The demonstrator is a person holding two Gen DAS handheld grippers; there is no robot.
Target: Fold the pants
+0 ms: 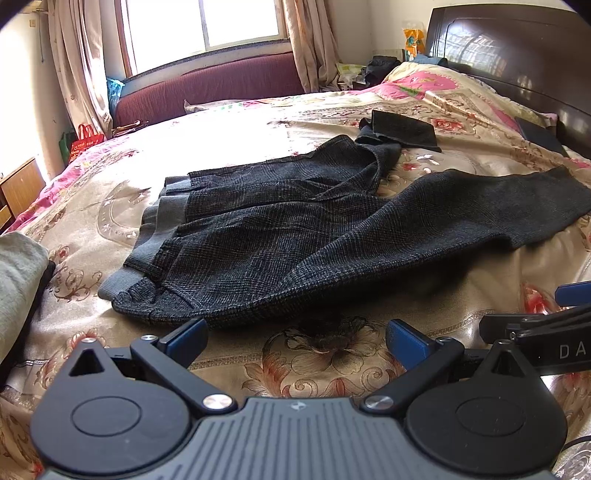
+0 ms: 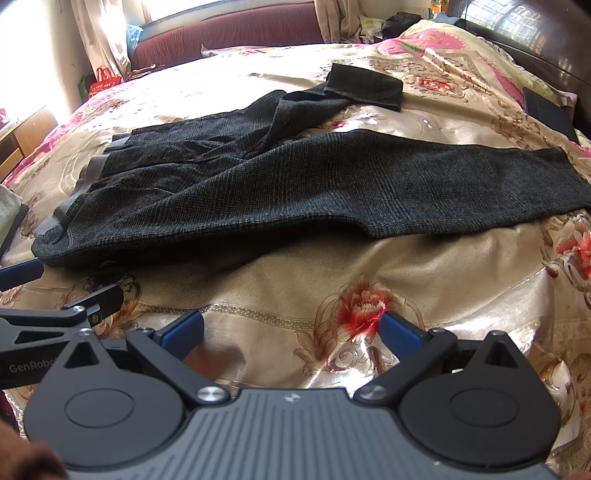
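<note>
A wide bed (image 1: 110,177) filled the room, spread with a glossy beige and pink floral cover (image 2: 332,266). At its right end stood a dark polished wooden headboard (image 1: 517,48), with a pink-patterned pillow (image 1: 424,81) lying against it. Beyond the far edge ran a maroon upholstered sofa back (image 1: 210,86), under a bright window (image 1: 203,26) hung with pale patterned curtains (image 1: 79,74) on both sides. Strong sunlight washed out the far left part of the cover. By the left edge stood a light wooden cabinet (image 1: 22,184), with a red bag (image 1: 86,140) near the sofa.
</note>
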